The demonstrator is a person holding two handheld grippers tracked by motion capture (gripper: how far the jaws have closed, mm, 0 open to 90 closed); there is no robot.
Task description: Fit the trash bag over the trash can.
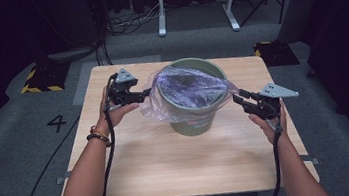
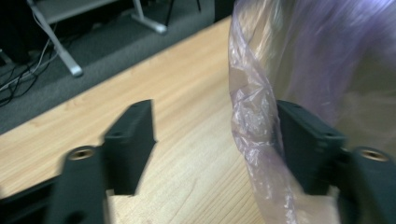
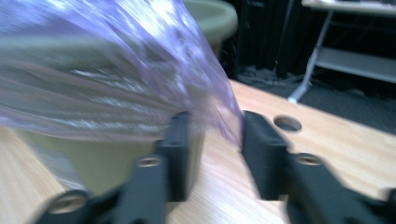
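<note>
A pale green bucket (image 1: 195,120) stands upright near the middle of the wooden table (image 1: 170,164). A thin purple plastic bag (image 1: 189,88) lines it and drapes over the rim on both sides. My left gripper (image 1: 144,95) is at the bag's left edge. In the left gripper view its jaws (image 2: 214,112) stand wide apart, and the bag's crumpled edge (image 2: 261,116) hangs against the right-hand jaw. My right gripper (image 1: 238,97) is at the bag's right corner. Its jaws (image 3: 217,121) are apart with the bag's tip (image 3: 224,116) between them, unpinched, in front of the bucket (image 3: 107,158).
A round hole (image 3: 287,123) is cut in the tabletop near the right gripper. Behind the table stand a white metal desk frame (image 1: 196,4) and floor cables. Yellow-and-black striped blocks (image 1: 42,81) lie at the far corners. A "4" (image 1: 57,122) marks the grey floor.
</note>
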